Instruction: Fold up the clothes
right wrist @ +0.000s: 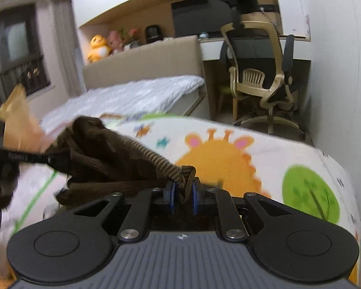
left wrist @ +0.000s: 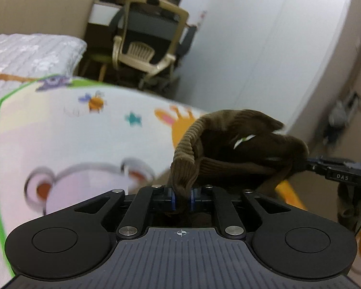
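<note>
A brown ribbed knit garment (left wrist: 231,149) hangs bunched in the air between my two grippers, above a bed with a cartoon-animal sheet (left wrist: 67,130). My left gripper (left wrist: 181,198) is shut on its ribbed edge. My right gripper (right wrist: 183,196) is shut on another ribbed edge of the same garment (right wrist: 108,151). The right gripper shows at the right edge of the left wrist view (left wrist: 325,168), and the left gripper at the left edge of the right wrist view (right wrist: 31,157). More brown fabric hangs below at the left of the right wrist view.
The cartoon sheet (right wrist: 264,159) covers the bed below. A white quilt (right wrist: 137,96) lies further up the bed by a beige headboard (right wrist: 144,60). An office chair (right wrist: 260,77) stands at a desk near the white wall (left wrist: 264,48). An orange item (right wrist: 16,120) is at left.
</note>
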Demonstrator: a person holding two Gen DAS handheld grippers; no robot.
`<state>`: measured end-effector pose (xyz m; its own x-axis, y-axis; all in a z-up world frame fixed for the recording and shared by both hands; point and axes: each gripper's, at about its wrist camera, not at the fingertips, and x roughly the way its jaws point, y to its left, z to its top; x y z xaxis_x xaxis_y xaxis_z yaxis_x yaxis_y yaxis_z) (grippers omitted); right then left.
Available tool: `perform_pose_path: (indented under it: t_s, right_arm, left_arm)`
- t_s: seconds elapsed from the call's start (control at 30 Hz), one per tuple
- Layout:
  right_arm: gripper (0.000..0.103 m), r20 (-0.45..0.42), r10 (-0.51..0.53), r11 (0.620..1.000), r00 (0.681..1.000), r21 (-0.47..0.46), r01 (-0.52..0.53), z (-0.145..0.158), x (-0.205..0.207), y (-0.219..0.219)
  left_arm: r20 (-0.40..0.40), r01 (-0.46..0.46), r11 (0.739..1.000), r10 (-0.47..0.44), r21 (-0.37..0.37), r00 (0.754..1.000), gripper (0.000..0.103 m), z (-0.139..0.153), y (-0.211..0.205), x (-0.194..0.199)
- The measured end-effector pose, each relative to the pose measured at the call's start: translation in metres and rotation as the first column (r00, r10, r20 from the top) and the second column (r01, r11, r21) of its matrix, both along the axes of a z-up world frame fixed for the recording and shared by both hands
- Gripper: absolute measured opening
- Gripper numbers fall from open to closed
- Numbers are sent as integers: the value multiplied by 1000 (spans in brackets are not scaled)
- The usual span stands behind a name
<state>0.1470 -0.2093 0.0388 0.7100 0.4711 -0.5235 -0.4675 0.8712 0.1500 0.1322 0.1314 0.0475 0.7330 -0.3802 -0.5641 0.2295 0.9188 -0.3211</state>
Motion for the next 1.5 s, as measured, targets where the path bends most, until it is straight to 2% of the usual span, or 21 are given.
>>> perform_pose_path:
  t_s: [0.13,0.23,0.37,0.4,0.43,0.57,0.67,0.73,0.77,0.8,0.87,0.9,0.93,1.03,1.13,1.23,1.3,1.33,1.4,1.43,1.5]
  right_arm:
    - [19,4,-32,984,999,-173,32,-37,-46,-1]
    - [23,-32,-47,967,998,-252,37,-62,-65,-9]
    - [53,-65,-48,979,997,-201,34,-56,-75,-29]
    - [60,-54,-54,986,997,-164,45,-50,-75,-35]
    - [62,-48,-63,992,997,-114,57,-44,-73,-41]
    - [69,-89,-91,990,992,97,100,-34,-47,-53]
    - [69,-134,-90,985,987,134,108,-48,-21,-41]
    - [69,-165,-70,988,984,128,92,-62,-6,-26]
    - [63,-175,-57,990,983,119,79,-68,0,-18]
    - [43,-177,-41,993,983,103,60,-72,4,-9]
    - [24,-143,-29,999,989,20,32,-70,2,10]
    - [15,-107,-25,1000,994,-16,24,-64,-3,17]
    - [15,-76,-15,1000,997,-18,14,-53,-10,16]
    - [13,-9,19,999,1000,50,-19,-14,-37,1]
    - [13,5,48,996,999,70,-48,1,-70,-13]
    - [13,-61,49,998,997,41,-47,-17,-93,-18]
    - [17,-141,32,999,989,-16,-34,-44,-101,-18]
    - [21,-172,14,998,985,-66,-26,-59,-105,-18]
    - [44,-176,-14,993,984,-119,-7,-73,-112,-24]
    - [46,-176,-24,994,984,-112,5,-72,-112,-31]
    - [52,-154,-54,998,987,-53,46,-55,-109,-49]
  left_arm:
    - [-75,81,993,-75,90,994,35,-22,-11,-45]
    - [-118,116,989,-105,91,987,48,-34,-9,-68]
    - [-96,93,996,-94,-10,991,71,-27,8,-77]
    - [-84,73,996,-77,-51,993,80,-24,14,-76]
    - [-79,50,994,-58,-92,995,83,-23,19,-73]
    - [-160,-47,972,10,-228,987,84,-35,28,-38]
    - [-225,-81,966,25,-244,974,83,-52,21,-18]
    - [-218,-76,971,26,-225,976,80,-52,14,-14]
    - [-215,-73,974,26,-215,976,65,-52,11,-12]
    - [-212,-70,976,26,-205,977,44,-52,7,-10]
    - [-205,-65,981,26,-185,978,23,-52,0,-6]
    - [-194,-58,982,22,-178,981,21,-48,-2,-7]
    - [-163,-41,984,12,-174,987,20,-37,-3,-13]
    - [-84,11,988,-25,-156,996,20,-3,-5,-42]
    - [-72,64,990,-74,-128,995,22,8,-13,-72]
    - [-158,105,990,-120,-98,980,29,-17,-26,-91]
    - [-243,127,988,-144,-83,959,41,-42,-33,-98]
    - [-282,132,988,-150,-79,948,42,-53,-33,-100]
    - [-318,139,986,-162,-94,934,50,-63,-27,-100]
    - [-309,140,985,-165,-102,937,55,-60,-22,-99]
    - [-263,134,984,-161,-118,951,78,-48,-13,-95]
